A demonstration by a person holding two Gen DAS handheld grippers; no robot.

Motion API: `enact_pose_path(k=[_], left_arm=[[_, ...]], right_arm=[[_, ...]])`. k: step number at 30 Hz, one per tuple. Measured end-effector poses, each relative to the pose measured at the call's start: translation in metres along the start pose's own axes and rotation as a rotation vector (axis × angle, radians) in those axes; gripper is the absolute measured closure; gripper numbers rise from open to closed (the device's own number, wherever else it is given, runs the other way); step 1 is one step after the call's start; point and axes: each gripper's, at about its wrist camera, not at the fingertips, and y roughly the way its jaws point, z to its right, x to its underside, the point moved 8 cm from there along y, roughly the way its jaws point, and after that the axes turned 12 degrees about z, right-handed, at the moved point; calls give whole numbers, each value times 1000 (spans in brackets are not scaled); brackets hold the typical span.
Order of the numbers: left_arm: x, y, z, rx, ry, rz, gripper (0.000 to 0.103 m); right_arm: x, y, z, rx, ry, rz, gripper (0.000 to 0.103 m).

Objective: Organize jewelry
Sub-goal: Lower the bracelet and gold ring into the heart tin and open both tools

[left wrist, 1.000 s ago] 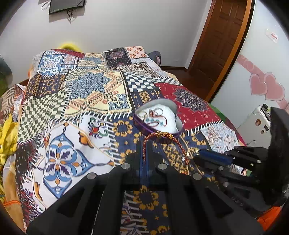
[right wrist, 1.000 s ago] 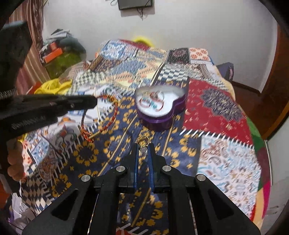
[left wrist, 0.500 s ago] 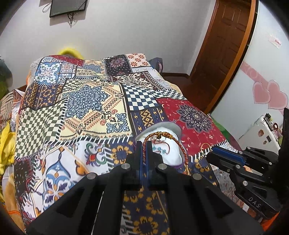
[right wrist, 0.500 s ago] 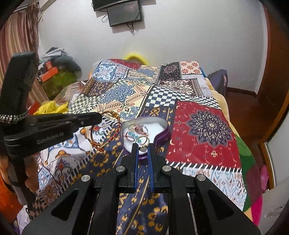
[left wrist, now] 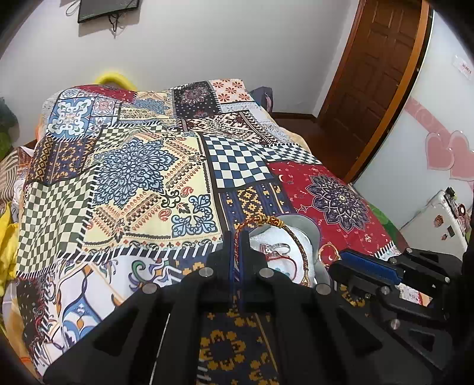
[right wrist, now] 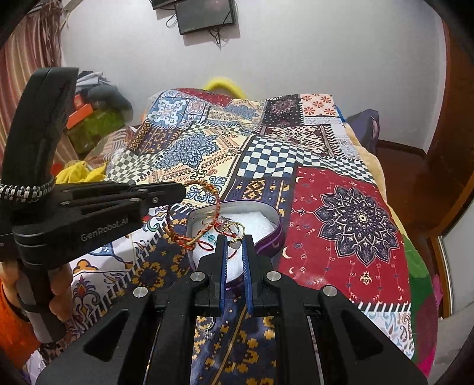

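The left gripper (left wrist: 237, 234) is pressed tight together, and a thin braided bracelet (left wrist: 291, 237) of red and gold thread is pinched between its blue pads. The rest of the bracelet is seen hanging free as a loop out past the fingertips, over the open heart-shaped box (left wrist: 311, 229). In the right wrist view the same bracelet (right wrist: 204, 219) is seen dangling from the tip of the left gripper (right wrist: 180, 191), with its low end close above the near rim of the box (right wrist: 272, 213); whether it touches the rim cannot be told. The right gripper (right wrist: 235, 242) is almost closed too, and a small gold ring (right wrist: 235, 234) is held between its fingertips, right over the white padding inside the box. More small pieces, with red cord and silver bits, are seen lying on that white padding. The box has a purple side and a silver inside wall, and it is set on a bedspread (left wrist: 142, 183) made of many bright patches: checks, flowers and a red square with a dark star. A hand (right wrist: 60, 284) is wrapped around the handle of the left gripper, with an orange sleeve beside it. Farther out, a dark screen (right wrist: 204, 14) is fixed on the white wall and a brown door (left wrist: 373, 74) is at the right.
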Motion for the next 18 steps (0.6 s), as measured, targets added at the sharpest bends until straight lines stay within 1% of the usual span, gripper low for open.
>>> enact_pose_path(k=[8,12,14,18], left_arm=[[7,17,5,16,17,-38,102],[9,14,8,30,16,-43,102],[9,10,10,30,22,-40,101],[7,0,12,32,28,-33,100]], right_arm=[[4,9,-2,-11,-23,-32,94],[7,9,-2,-9,-25,-57,91],[6,7,-1,-10,-22,-54,87],[4,-1,0,-4,-23,-40,86]])
